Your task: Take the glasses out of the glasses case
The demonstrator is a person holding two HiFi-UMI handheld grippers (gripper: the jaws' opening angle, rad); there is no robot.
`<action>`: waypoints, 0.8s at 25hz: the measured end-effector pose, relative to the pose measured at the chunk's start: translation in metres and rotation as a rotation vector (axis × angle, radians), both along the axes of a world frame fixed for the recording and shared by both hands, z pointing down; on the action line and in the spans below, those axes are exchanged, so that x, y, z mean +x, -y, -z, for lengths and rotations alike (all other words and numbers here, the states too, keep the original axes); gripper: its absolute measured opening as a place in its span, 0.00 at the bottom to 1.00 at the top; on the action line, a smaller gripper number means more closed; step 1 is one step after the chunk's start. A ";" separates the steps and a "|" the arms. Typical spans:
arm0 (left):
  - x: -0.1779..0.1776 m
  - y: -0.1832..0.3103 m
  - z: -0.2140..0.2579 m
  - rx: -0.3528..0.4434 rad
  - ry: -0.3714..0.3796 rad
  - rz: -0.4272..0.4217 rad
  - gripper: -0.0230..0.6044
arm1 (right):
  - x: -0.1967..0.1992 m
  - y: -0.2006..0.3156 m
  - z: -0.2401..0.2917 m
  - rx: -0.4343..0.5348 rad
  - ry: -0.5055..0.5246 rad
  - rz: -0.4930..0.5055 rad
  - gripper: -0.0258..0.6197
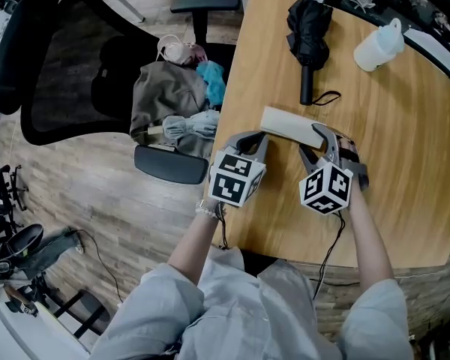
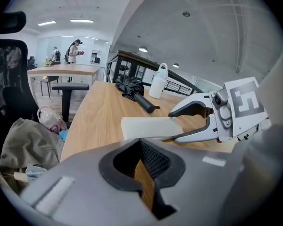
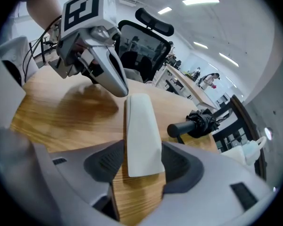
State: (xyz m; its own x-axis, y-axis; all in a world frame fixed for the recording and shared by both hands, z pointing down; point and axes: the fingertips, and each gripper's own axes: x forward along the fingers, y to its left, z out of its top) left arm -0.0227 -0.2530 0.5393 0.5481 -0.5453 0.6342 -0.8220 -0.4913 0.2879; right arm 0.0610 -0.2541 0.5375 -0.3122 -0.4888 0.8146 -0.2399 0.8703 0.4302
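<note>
A closed white glasses case [image 1: 289,124] lies flat on the wooden table [image 1: 405,163]. My right gripper [image 1: 313,142] stands open at the case's right end. In the right gripper view that end of the case [image 3: 140,126] lies between the two dark pads [image 3: 104,166], which stand close beside its sides. My left gripper [image 1: 255,142] is shut and empty, with its tip on the table just short of the case's left end [image 2: 151,127]. No glasses are visible.
A folded black umbrella [image 1: 307,28] and a white bottle [image 1: 376,47] lie farther back on the table. Left of the table edge stands a black office chair [image 1: 75,66] with a bag and clothes [image 1: 172,100] piled on its seat.
</note>
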 end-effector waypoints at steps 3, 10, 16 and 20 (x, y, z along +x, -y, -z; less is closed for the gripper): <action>0.001 0.004 -0.001 -0.012 -0.014 0.016 0.04 | 0.002 0.003 -0.001 0.010 -0.015 0.007 0.38; 0.003 0.009 -0.005 -0.033 0.014 0.005 0.04 | 0.002 0.004 -0.001 -0.038 -0.013 0.041 0.38; 0.005 0.007 -0.008 -0.036 0.032 -0.008 0.04 | 0.003 0.005 0.001 -0.093 0.021 0.050 0.38; 0.006 0.007 -0.009 -0.034 0.043 -0.019 0.04 | 0.003 0.006 0.002 -0.144 0.034 0.065 0.38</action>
State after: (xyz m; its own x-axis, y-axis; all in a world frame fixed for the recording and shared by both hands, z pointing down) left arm -0.0166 -0.2599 0.5483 0.5298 -0.5126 0.6757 -0.8246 -0.4975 0.2691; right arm 0.0636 -0.2598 0.5354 -0.3680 -0.3453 0.8633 -0.1938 0.9366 0.2920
